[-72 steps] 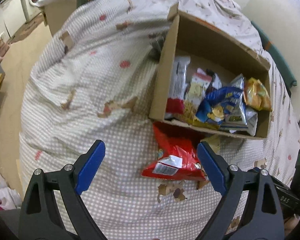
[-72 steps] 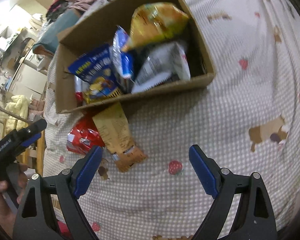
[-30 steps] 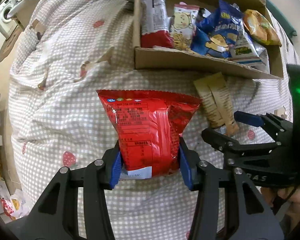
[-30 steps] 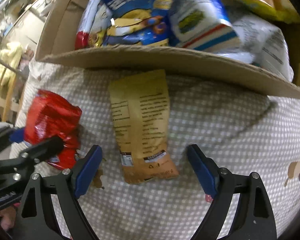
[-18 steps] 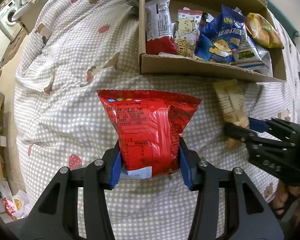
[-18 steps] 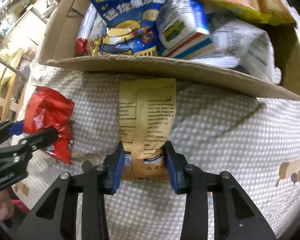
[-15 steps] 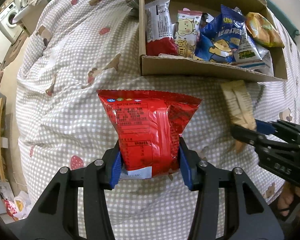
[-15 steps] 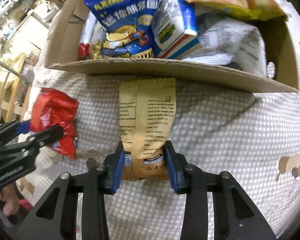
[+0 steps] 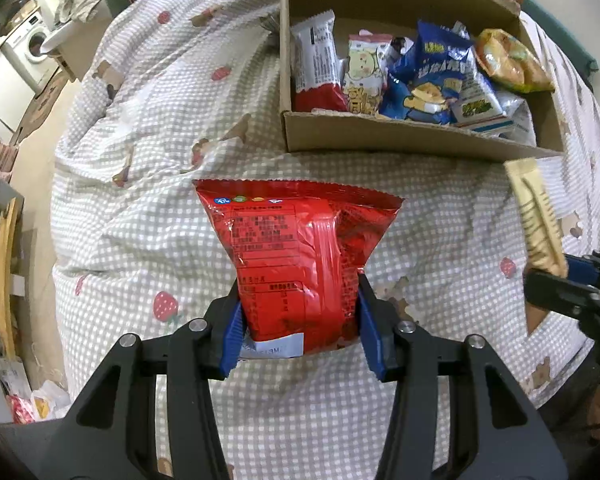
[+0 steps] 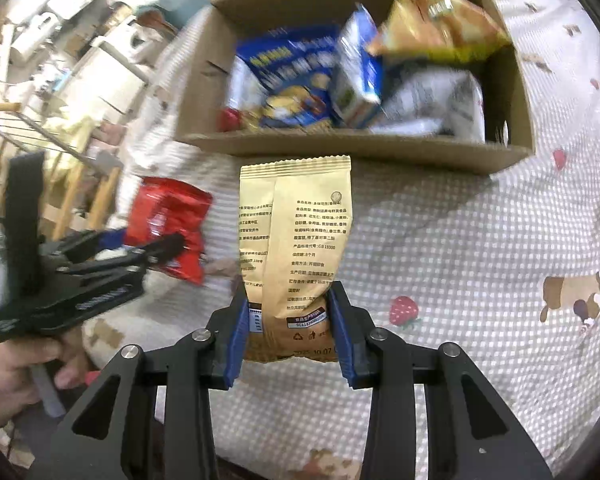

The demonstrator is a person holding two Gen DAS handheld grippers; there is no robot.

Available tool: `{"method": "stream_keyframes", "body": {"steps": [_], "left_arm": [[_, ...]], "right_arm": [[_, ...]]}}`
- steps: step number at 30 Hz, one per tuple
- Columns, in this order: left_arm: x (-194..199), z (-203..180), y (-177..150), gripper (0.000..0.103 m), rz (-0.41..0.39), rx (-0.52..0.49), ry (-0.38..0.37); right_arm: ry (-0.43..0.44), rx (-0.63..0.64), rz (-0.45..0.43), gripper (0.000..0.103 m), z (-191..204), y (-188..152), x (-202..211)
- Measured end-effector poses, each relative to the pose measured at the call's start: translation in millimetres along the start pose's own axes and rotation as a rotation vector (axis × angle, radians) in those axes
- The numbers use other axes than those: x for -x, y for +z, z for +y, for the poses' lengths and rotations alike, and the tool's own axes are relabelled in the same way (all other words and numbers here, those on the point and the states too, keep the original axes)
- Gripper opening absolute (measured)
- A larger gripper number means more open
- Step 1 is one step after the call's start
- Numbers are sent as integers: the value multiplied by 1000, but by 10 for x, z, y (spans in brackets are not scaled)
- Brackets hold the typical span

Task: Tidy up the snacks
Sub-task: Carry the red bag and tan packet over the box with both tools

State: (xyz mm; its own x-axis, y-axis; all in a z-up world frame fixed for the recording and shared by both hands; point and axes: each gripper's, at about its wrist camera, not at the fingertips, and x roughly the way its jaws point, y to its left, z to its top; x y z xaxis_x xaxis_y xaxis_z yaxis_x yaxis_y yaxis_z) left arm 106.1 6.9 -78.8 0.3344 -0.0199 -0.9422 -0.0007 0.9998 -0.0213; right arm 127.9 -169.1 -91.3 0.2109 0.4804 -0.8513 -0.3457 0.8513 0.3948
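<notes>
My left gripper (image 9: 300,328) is shut on the lower end of a red snack bag (image 9: 300,256), held above the checked bedspread. My right gripper (image 10: 290,336) is shut on the bottom of a tan paper snack pouch (image 10: 296,240), lifted off the spread just in front of the cardboard box (image 10: 360,148). In the left wrist view the tan pouch (image 9: 536,220) and right gripper (image 9: 572,280) show at the right edge. The box (image 9: 380,132) holds several snack packets. In the right wrist view the red bag (image 10: 168,224) and left gripper (image 10: 112,256) sit at the left.
The bedspread (image 9: 140,200) with strawberry and bear prints covers a rounded bed that drops off at left. A washing machine (image 9: 32,44) and floor clutter lie beyond. A person's hand (image 10: 16,364) grips the left tool's handle. A wooden rack (image 9: 4,248) stands beside the bed.
The right gripper closed on the tan pouch and lifted it off the bedspread toward the box. The left gripper keeps its hold on the red bag and has risen slightly.
</notes>
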Motion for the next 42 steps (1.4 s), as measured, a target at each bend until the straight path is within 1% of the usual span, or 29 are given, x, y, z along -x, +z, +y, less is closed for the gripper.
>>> {"method": "stream_keyframes", "body": {"steps": [2,5,9,12,15,16,21,24,28,33,38,42], "left_arm": [[82,9,-22,45,-18,15,4],[243,34,-11,45,-58,43,8],[496,66,63,45,-125,71,15],[677,54,169,45,-179,66,18],[822,-1,325,45,-226,34,26],[815,56,403,45,-236,29,25],[915,-3,682,45,-288,11,22],[932,-31,822,45,-305,4,21],[905,-81,988,45,-320,-9,19],[776,-138,1150,45,-326,1,0],[621,-192,1298,45,-331,-1,-20],[507,-218,1382,45,-356,-31,-9]], "right_arm": [[35,24,-35,39,55,23,135],[67,51,-118,39,130,74,349],[109,48,-218,39,110,114,623],[132,16,-270,39,46,190,751],[145,-6,-309,39,37,248,790],[146,-11,-324,39,27,261,817],[133,-26,-383,39,-141,397,1107],[118,-29,-400,39,-147,539,1135],[96,-47,-410,39,-256,713,1147],[75,-131,-436,39,-451,875,1072],[57,-161,-425,39,-576,1060,963],[17,-151,-405,39,-658,1211,811]]}}
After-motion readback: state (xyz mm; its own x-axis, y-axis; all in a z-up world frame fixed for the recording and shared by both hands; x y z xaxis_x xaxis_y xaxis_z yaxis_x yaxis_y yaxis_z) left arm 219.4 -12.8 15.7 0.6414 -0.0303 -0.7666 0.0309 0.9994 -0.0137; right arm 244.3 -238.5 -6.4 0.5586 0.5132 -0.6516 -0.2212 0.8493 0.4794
